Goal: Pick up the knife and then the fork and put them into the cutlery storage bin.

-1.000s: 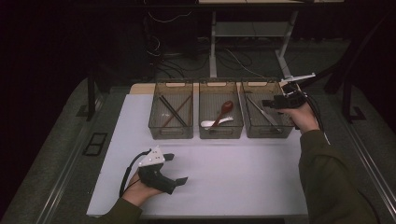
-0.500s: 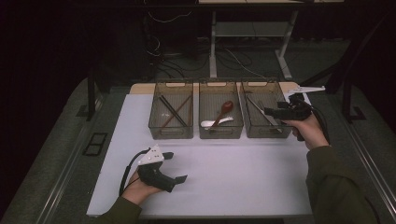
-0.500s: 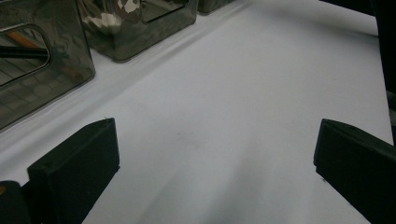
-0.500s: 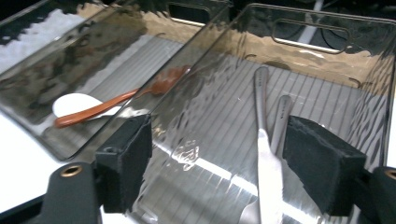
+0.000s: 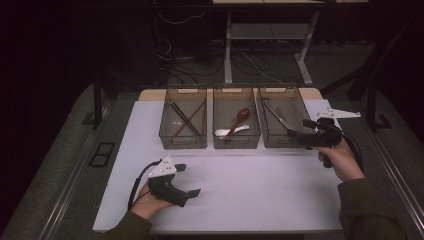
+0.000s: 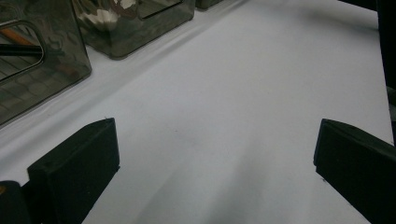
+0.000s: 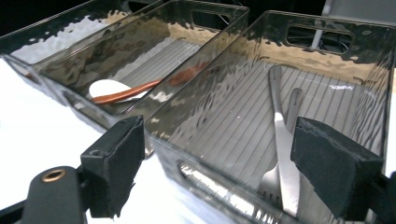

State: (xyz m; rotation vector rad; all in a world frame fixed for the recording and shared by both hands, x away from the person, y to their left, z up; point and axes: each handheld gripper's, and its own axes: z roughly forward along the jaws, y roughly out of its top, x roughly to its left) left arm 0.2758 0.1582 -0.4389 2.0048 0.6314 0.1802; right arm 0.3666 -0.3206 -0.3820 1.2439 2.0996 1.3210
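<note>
The three bins [image 7: 261, 154] are made of smoky, see-through plastic with a glossy, rippled wall and a ribbed floor. The fork [image 7: 282, 177] in the right bin is of bright, polished metal. The table [image 6: 243, 107] is covered by a smooth, matt white sheet. The pads [image 7: 334, 175] of the right gripper [image 7: 219, 168] are of matt black foam.

Three bins [image 5: 234, 142] walling the far edge, bare white table [image 5: 250, 185] before them, passable between both hands

The right gripper [image 5: 292, 133] is held level, its jaws wide and just been opening, nothing between them. The left gripper [image 5: 189, 180] rests low, jaws spread.
</note>
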